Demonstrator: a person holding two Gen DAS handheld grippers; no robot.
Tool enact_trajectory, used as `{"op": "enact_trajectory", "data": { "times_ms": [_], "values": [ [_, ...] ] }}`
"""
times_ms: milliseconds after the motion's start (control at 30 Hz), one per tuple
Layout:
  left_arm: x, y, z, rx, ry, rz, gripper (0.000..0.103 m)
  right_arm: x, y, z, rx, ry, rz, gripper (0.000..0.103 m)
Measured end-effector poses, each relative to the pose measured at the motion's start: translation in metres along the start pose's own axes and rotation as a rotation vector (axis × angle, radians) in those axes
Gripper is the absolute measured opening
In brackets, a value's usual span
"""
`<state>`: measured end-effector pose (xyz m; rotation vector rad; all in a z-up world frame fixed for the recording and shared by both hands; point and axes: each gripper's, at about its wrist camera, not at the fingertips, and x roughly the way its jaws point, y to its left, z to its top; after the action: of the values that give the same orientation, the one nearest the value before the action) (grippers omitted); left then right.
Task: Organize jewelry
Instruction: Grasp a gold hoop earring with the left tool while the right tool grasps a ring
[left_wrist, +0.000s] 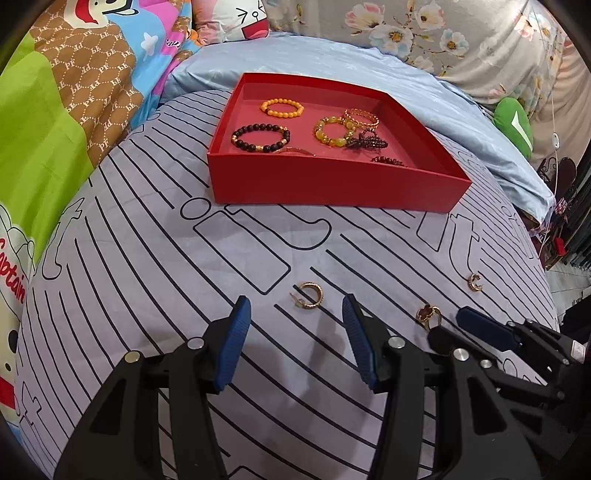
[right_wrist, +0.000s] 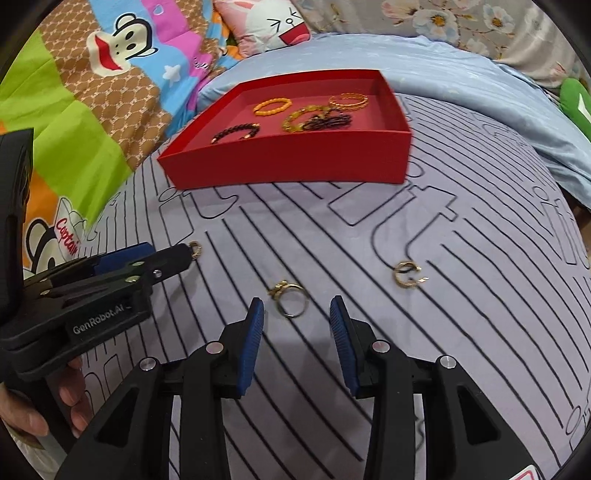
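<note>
Left wrist view: your left gripper (left_wrist: 295, 310) hangs with jaws apart and empty, a gold hoop (left_wrist: 308, 296) lying on the sheet (left_wrist: 147, 295) between its tips. Your right gripper (right_wrist: 297, 314) is likewise released, a ring (right_wrist: 288, 300) between its fingertips. Bracelets sit in the red box (left_wrist: 332, 184).

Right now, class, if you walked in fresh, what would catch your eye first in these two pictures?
A red tray of beaded bracelets sits on the striped bedsheet. Nearer, three small gold pieces lie loose: a hoop earring before the open left gripper, a ring before the open right gripper, and another earring beyond.
</note>
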<state>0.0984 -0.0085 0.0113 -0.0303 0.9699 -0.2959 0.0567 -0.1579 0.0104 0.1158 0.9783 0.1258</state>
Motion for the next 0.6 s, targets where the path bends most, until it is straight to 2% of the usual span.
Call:
{"op": "enact_trajectory", "data": {
  "times_ms": [167, 300, 400, 500, 600],
  "values": [
    [0.004, -0.001, 0.001, 0.005, 0.006, -0.001, 0.049, 0.011, 0.011, 0.005, -0.029, 0.006, 0.002, 0.034],
    [0.008, -0.002, 0.003, 0.01, 0.004, -0.004, 0.048, 0.015, 0.009, 0.007, -0.044, -0.001, -0.021, 0.022],
    [0.011, -0.002, 0.004, 0.011, 0.004, -0.003, 0.047, 0.015, 0.005, 0.008, -0.046, -0.006, -0.022, 0.022],
    [0.015, -0.004, 0.005, 0.017, 0.009, -0.005, 0.043, 0.014, 0.001, 0.008, -0.038, -0.011, -0.025, 0.022],
    [0.018, -0.009, 0.006, 0.036, 0.01, -0.011, 0.032, 0.013, -0.004, 0.008, -0.03, -0.013, -0.027, 0.021]
  ]
}}
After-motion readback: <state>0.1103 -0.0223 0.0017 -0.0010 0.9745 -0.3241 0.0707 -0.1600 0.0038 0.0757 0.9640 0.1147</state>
